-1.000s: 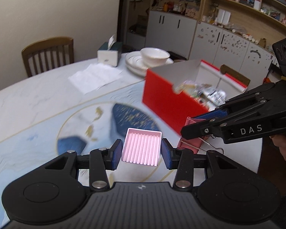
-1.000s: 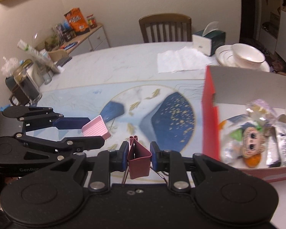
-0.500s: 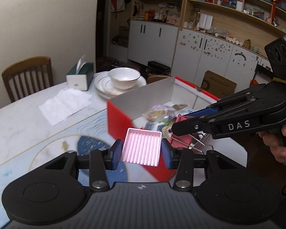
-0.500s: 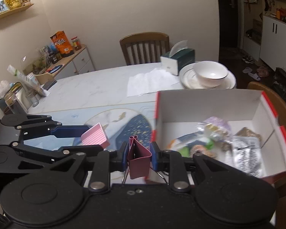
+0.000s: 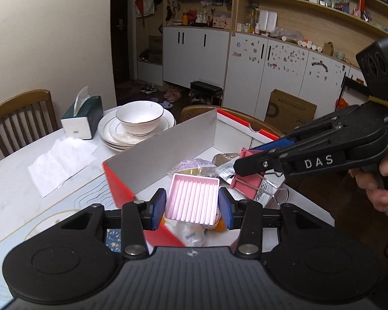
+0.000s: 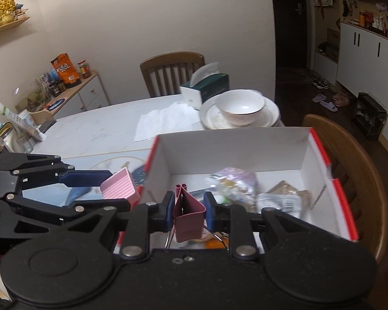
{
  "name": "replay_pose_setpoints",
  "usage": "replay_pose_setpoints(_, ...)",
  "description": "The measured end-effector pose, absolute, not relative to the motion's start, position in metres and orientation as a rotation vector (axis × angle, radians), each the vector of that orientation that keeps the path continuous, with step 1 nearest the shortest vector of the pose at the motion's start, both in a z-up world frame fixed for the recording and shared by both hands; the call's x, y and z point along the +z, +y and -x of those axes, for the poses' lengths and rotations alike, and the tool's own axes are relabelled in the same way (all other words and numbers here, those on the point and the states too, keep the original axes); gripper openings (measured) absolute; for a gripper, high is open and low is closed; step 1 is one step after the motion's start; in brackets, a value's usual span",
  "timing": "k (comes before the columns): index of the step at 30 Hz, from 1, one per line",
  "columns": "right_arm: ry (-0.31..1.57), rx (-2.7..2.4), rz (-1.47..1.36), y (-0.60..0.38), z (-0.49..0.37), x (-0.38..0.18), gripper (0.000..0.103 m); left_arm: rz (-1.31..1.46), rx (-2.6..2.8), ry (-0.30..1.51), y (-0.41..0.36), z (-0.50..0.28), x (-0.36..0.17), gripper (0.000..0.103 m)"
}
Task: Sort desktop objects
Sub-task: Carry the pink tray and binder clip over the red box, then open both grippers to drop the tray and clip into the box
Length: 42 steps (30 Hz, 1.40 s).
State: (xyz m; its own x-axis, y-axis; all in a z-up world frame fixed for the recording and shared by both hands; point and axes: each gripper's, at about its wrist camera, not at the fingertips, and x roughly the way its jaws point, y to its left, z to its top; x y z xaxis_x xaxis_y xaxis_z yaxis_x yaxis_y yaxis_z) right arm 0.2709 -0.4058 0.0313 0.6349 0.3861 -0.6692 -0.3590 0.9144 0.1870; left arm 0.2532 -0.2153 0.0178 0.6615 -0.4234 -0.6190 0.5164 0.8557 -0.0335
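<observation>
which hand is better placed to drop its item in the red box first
Right, probably. Its binder clip hangs over the red box interior, while the left gripper's pink tray sits nearer the box's corner.

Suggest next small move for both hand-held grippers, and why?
Probably release: open both. The left hand-held gripper holds the pink ridged tray and the right hand-held gripper the maroon binder clip, both already over the open red box.
</observation>
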Motion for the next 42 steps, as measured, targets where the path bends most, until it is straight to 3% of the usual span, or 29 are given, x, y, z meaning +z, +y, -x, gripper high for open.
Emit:
replay_pose_setpoints(17, 0.804, 0.405, -0.026, -0.439, -0.312, 0.001, 0.023, -0.286, -0.488, 0.753, -0.266, -0.315, -0.012, 0.042)
replay_pose_setpoints(42, 0.907, 0.462, 0.078, -0.427, -0.328, -0.051, 0.023, -0.378, -0.379, 0.946, -0.273, -0.380, -0.056, 0.042)
